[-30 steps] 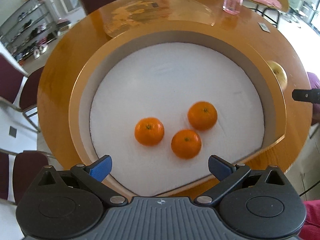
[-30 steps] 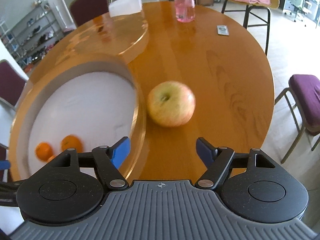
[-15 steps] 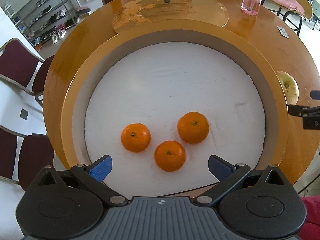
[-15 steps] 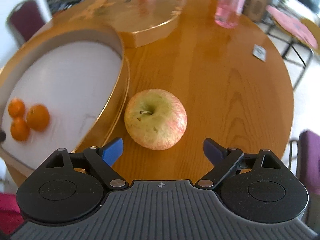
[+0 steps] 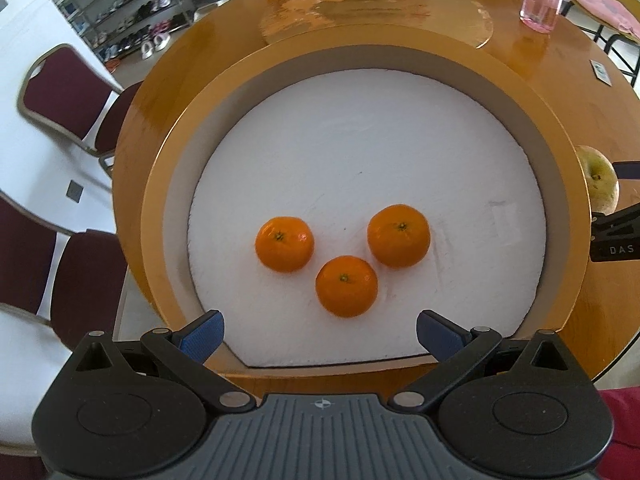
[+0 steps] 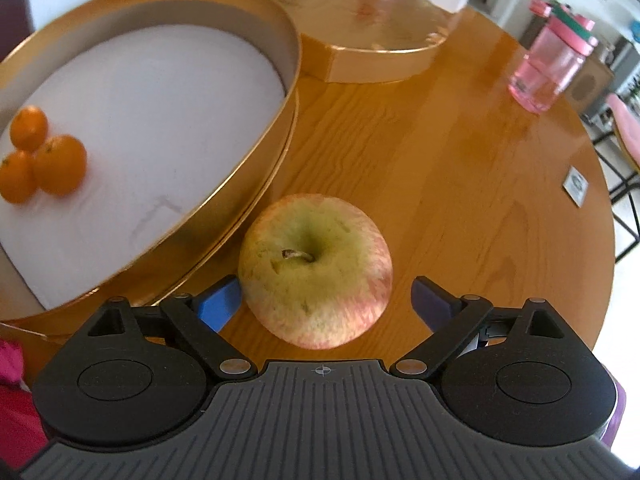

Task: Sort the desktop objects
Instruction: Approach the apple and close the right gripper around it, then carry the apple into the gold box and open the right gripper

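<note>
Apple (image 6: 316, 272) sits between the pads of the right claw (image 6: 320, 300), stem up on the table (image 6: 460, 184), just outside the box (image 6: 256, 184) wall. That claw's jaws have just been opening and now stand wide; the left pad (image 6: 218, 304) looks just beside the skin, or perhaps touching it, while the right pad stands clear of it, so nothing is gripped yet. Beyond and to the left of this claw, inside the box, three oranges (image 6: 44, 160) lie bunched on the white liner. Farther ahead rests the lid (image 6: 376, 24), and off to the right a pink bottle (image 6: 552, 60).

Left claw (image 5: 320, 336) hovers over the near edge of the box, jaws apart and empty, with the oranges just ahead of its pads. To its far right the apple peeks past the rim.

Judging by this, the step in hand is the pick of the apple, to join the oranges. Next the right claw should settle a little lower so the pads meet the widest part, then close gently and evenly. A round, smooth fruit may squirt out if pinched high. After that comes a lift clear of the box wall before going left.
</note>
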Demonstrator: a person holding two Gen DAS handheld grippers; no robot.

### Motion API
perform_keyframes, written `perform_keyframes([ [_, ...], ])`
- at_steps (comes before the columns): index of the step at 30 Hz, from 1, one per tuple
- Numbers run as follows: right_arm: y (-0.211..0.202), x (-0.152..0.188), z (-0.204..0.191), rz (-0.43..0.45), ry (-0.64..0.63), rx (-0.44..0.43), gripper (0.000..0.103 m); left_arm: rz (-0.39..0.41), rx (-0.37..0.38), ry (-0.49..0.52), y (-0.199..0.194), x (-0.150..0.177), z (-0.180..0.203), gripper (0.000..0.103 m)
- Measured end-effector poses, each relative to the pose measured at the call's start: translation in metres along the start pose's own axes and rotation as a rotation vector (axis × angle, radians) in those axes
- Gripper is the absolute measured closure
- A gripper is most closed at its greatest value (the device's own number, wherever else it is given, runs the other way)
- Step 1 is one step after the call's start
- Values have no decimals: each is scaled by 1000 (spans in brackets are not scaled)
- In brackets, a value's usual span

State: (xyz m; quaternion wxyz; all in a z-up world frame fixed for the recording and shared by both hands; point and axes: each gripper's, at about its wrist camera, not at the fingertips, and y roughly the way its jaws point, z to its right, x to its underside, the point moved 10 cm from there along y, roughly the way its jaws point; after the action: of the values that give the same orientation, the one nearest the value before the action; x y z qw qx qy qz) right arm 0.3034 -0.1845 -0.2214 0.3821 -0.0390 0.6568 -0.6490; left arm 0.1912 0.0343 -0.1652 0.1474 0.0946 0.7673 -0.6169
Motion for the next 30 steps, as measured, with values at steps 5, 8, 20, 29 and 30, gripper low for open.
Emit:
perform_keyframes([
  [5,10,0,-4,-22,-26,-31,17,-2,-9,-11,-2,0,0,1],
  [8,12,1,-1,-16,2,-33,20,-2,-9,-8,-3,0,3,1],
  [20,-1,31,39,-52,474,-93,22,26,39,101,-2,-12,20,1],
  [29,-44,15,44,26,562,11,22,63,61,70,1,-16,-21,1],
  [30,-52,6,41,45,558,18,22,62,61,55,3,-15,-29,1],
])
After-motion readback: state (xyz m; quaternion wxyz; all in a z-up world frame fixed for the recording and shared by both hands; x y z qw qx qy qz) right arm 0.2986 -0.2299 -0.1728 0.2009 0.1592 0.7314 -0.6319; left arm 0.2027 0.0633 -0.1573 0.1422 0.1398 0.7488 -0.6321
